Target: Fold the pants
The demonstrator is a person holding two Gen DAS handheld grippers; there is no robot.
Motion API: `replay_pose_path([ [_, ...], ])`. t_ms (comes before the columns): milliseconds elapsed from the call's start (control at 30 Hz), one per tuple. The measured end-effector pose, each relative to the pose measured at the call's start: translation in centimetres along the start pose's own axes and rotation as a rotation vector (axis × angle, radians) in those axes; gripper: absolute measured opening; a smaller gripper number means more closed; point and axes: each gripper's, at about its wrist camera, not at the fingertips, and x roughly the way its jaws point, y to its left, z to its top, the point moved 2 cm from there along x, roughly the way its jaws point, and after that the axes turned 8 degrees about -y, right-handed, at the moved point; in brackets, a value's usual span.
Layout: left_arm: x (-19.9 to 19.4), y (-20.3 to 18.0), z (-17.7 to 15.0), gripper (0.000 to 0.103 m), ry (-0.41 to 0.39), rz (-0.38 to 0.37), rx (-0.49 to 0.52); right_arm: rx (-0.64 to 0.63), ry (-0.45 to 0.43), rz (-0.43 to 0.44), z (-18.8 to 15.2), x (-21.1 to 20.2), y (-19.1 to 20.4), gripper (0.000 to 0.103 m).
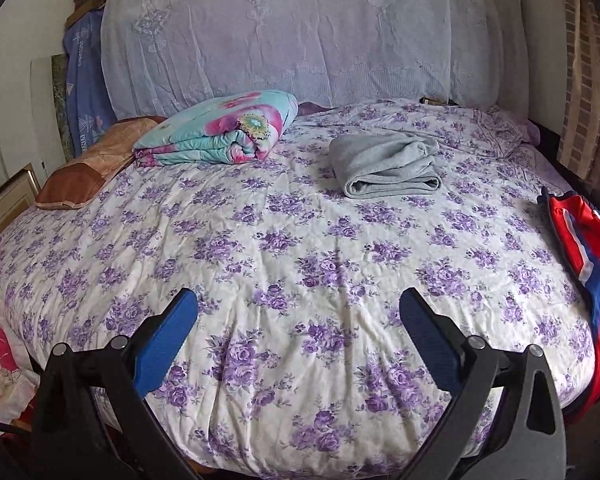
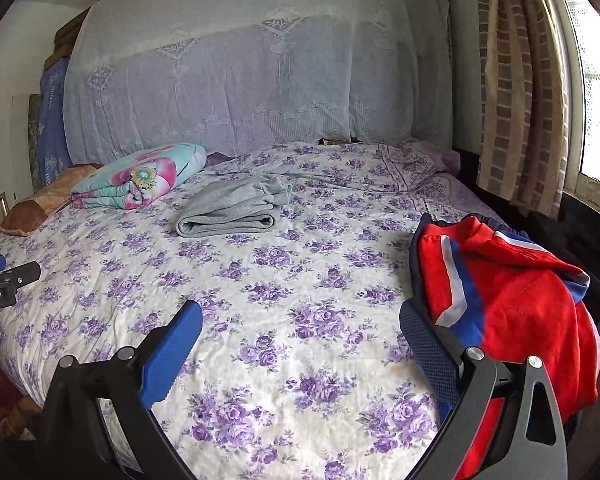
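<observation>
Folded grey pants [image 1: 388, 166] lie on the bed toward the headboard; they also show in the right wrist view [image 2: 234, 208]. Red pants with blue and white stripes [image 2: 508, 300] lie bunched at the bed's right edge, seen at the far right in the left wrist view [image 1: 588, 248]. My left gripper [image 1: 298, 312] is open and empty above the bed's near part; it shows at the left edge of the right wrist view [image 2: 4, 276]. My right gripper [image 2: 300, 320] is open and empty, its right finger [image 2: 428, 344] beside the red pants.
The bed [image 1: 260, 248] has a purple-flowered sheet. A folded floral quilt [image 1: 228, 128] and a brown pillow [image 1: 88, 168] lie at the back left. A lace-covered headboard [image 1: 300, 40] stands behind. A curtain [image 2: 520, 100] and window are at the right.
</observation>
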Motion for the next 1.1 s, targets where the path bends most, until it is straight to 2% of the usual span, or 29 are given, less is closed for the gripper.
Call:
replay_pose_path([
  [300,0.9,-0.1,-0.2,0.098,0.03,-0.017,0.006,-0.01,0.027,0.022,-0.5,0.9,0.7,0.099],
  [633,1.6,0.0,-0.2,0.098,0.051,-0.004,0.007,-0.012,0.032,0.024,-0.5,1.3,0.8,0.099],
  [1100,1.3,-0.5,0.1,0.098,0.018,-0.011,0.029,-0.006,0.033,0.02,-0.6,1.4,0.4,0.099],
])
